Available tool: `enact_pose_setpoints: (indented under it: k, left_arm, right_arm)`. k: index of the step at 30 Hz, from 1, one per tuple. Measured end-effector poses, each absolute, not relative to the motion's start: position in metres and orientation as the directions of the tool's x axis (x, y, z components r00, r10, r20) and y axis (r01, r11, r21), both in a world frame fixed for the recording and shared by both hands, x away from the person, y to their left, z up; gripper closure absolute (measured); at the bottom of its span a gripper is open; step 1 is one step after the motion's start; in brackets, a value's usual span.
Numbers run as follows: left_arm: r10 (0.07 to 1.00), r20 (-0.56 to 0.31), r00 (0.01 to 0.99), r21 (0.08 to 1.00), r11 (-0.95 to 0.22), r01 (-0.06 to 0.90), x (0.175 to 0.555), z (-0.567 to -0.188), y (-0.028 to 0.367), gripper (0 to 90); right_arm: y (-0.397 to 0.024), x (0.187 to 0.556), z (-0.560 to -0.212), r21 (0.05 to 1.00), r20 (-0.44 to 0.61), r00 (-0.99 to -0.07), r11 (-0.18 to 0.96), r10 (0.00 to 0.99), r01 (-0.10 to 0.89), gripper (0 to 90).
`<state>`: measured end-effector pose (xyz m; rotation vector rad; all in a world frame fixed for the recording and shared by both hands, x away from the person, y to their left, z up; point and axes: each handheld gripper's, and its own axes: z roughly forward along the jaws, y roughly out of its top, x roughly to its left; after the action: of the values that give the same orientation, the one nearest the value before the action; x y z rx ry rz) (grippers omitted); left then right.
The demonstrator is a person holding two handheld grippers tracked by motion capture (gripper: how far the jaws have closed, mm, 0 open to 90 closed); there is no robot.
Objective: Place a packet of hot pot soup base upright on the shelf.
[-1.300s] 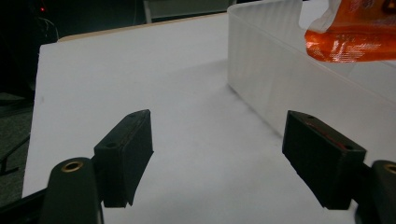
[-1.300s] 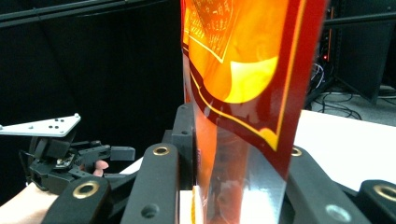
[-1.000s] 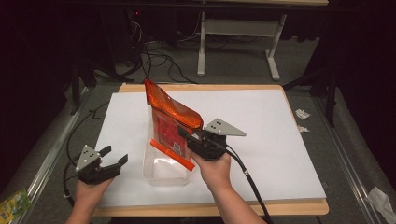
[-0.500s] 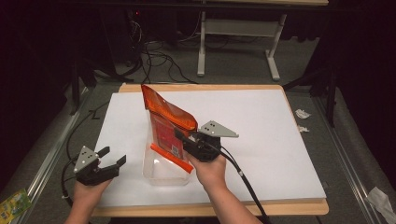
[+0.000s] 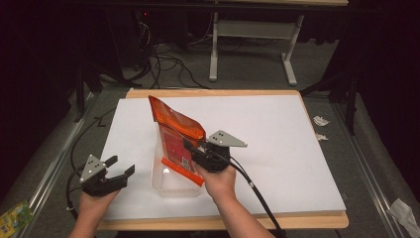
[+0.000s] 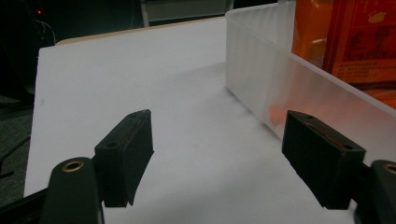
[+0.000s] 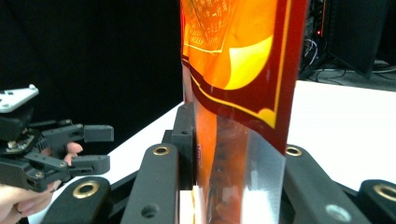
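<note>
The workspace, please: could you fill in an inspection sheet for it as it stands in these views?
Surface: white table top on a wooden board, bare around the work.
Job's things: orange pouch standing tilted in the clear plastic container.
Clutter: nothing seen on the table.
Grippers: right gripper shut on the pouch; left gripper open, beside the container, holding nothing.
Cables: black cable trailing from the right gripper.
Surroundings: paper scraps on the floor, table legs behind.
</note>
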<state>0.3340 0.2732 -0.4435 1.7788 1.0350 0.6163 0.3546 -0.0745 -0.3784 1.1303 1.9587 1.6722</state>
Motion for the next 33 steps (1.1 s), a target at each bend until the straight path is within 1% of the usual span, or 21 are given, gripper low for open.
enact_pose_setpoints:
  k: [6, 13, 26, 30, 33]
  left_arm:
    - [0.855, -0.042, 0.517, 0.908, -0.183, 0.377, 0.333, -0.443, 0.274, 25.8]
    - [0.855, -0.039, 0.518, 0.906, -0.188, 0.378, 0.333, -0.444, 0.274, 25.8]
    - [0.855, -0.044, 0.517, 0.903, -0.187, 0.386, 0.332, -0.444, 0.276, 25.8]
    - [0.854, -0.045, 0.518, 0.904, -0.186, 0.385, 0.332, -0.444, 0.276, 25.8]
    - [0.854, -0.042, 0.518, 0.903, -0.189, 0.385, 0.333, -0.444, 0.276, 25.8]
  right_arm:
    - [-0.074, 0.354, -0.386, 0.937, 0.242, -0.636, -0.005, 0.733, 0.35, 72.3]
    - [-0.076, 0.348, -0.391, 0.942, 0.216, -0.66, 0.024, 0.719, 0.335, 71.8]
    - [-0.079, 0.345, -0.402, 0.935, 0.25, -0.658, 0.0, 0.711, 0.355, 71.5]
    - [-0.086, 0.342, -0.411, 0.93, 0.262, -0.651, -0.007, 0.712, 0.367, 71.2]
    - [-0.094, 0.34, -0.418, 0.922, 0.27, -0.642, -0.001, 0.718, 0.387, 68.8]
